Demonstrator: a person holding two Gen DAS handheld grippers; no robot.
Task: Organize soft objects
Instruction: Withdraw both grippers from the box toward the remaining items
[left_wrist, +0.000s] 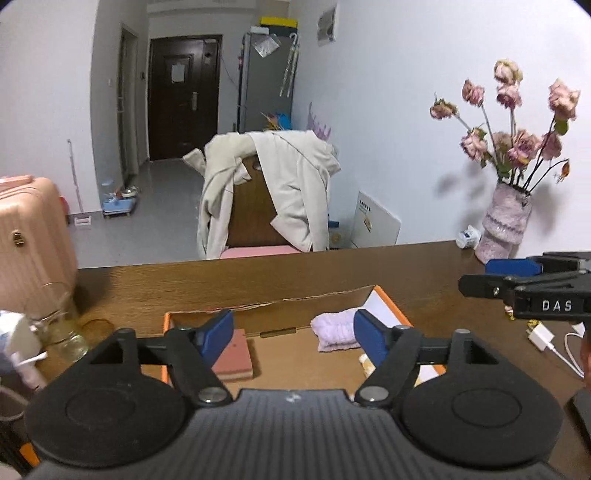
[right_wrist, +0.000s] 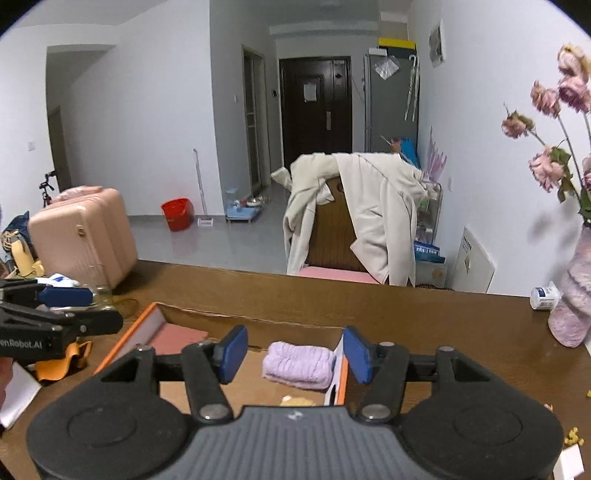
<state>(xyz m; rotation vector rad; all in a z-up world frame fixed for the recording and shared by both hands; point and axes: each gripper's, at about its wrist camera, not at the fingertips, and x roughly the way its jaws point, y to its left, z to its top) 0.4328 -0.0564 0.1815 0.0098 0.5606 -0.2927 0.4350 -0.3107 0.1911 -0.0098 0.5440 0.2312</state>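
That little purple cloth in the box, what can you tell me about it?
The towel is pale lilac, fluffy and ribbed like terry cloth, folded into a small thick bundle. It lies flat on the brown floor of the open orange-edged box, toward its right end beside the white inner wall, apart from the pink block on the left. Nothing grips it; both sets of tongs are open above it.

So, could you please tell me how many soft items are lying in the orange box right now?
2 clearly: a lilac towel toward its right side and a pink sponge on the left. A yellowish scrap near the front is partly hidden.
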